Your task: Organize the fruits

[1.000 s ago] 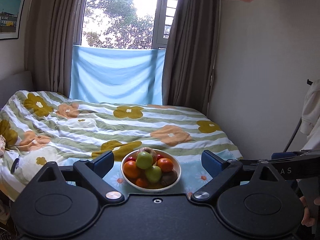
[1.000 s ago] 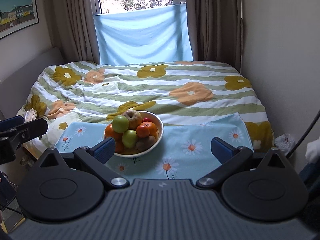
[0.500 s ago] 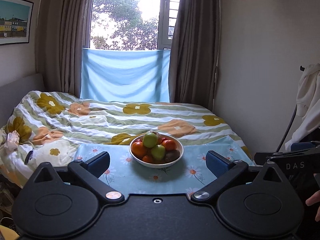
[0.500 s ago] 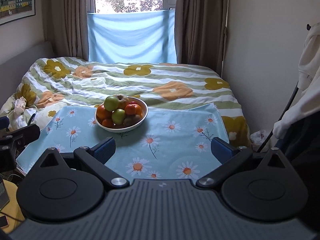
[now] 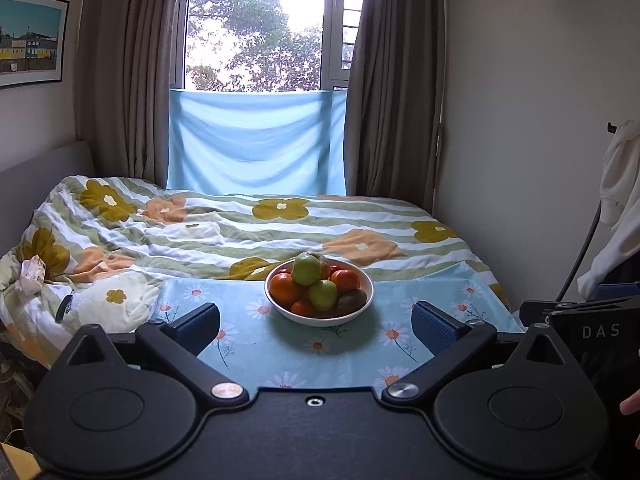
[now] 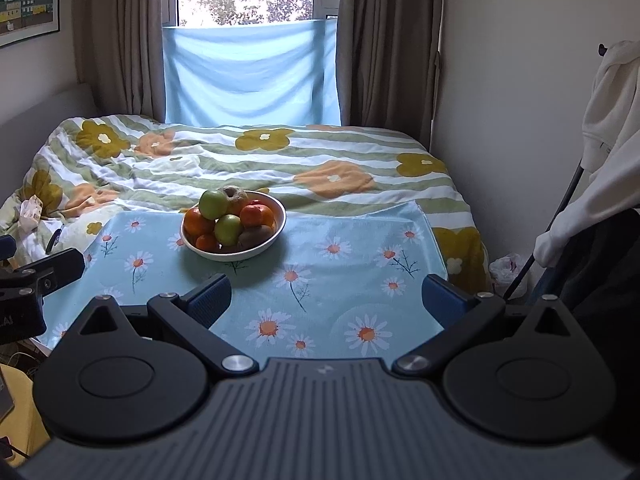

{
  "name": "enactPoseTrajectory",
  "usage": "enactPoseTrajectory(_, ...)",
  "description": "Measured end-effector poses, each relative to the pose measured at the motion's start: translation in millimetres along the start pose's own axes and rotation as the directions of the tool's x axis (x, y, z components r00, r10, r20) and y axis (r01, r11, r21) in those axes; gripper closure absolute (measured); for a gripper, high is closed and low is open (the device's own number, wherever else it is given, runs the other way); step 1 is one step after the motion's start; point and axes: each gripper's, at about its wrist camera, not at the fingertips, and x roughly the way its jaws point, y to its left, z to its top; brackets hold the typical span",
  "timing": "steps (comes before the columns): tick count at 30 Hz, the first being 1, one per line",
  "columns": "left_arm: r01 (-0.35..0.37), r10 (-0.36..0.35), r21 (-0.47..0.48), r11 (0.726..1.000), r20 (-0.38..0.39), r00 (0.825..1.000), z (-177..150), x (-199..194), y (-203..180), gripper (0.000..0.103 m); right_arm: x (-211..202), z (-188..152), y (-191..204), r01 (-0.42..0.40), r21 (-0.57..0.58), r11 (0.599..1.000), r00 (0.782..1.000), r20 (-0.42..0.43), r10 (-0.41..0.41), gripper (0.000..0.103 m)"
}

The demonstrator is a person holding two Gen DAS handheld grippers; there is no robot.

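A white bowl (image 5: 362, 307) piled with fruit sits on a light blue daisy cloth (image 5: 256, 344) on the bed. It holds green apples (image 5: 307, 270), oranges (image 5: 285, 288) and a brown kiwi (image 5: 352, 300). The bowl also shows in the right wrist view (image 6: 236, 255), left of centre. My left gripper (image 5: 316, 326) is open and empty, pulled back in front of the bowl. My right gripper (image 6: 326, 298) is open and empty, back from the bowl and to its right. Each gripper shows at the edge of the other's view.
The flowered striped duvet (image 5: 224, 236) covers the bed behind the cloth. A wall (image 5: 520, 140) and hanging white clothes (image 6: 608, 128) stand to the right. Curtains and a window with a blue sheet (image 5: 256, 148) are at the back.
Both grippers have pulled back and away from the bowl, so it looks smaller and more of the daisy cloth shows. Both stay open and empty.
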Motion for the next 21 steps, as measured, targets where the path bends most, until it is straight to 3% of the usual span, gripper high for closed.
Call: enactPoseTrajectory(21,0.002,-0.002,0.003,1.000,-0.005,1.000,0.7,0.3,1.5,0.000,-0.8,1.7,-2.2,0.007,0.003,1.000,1.000,0.001,-0.007,0.000)
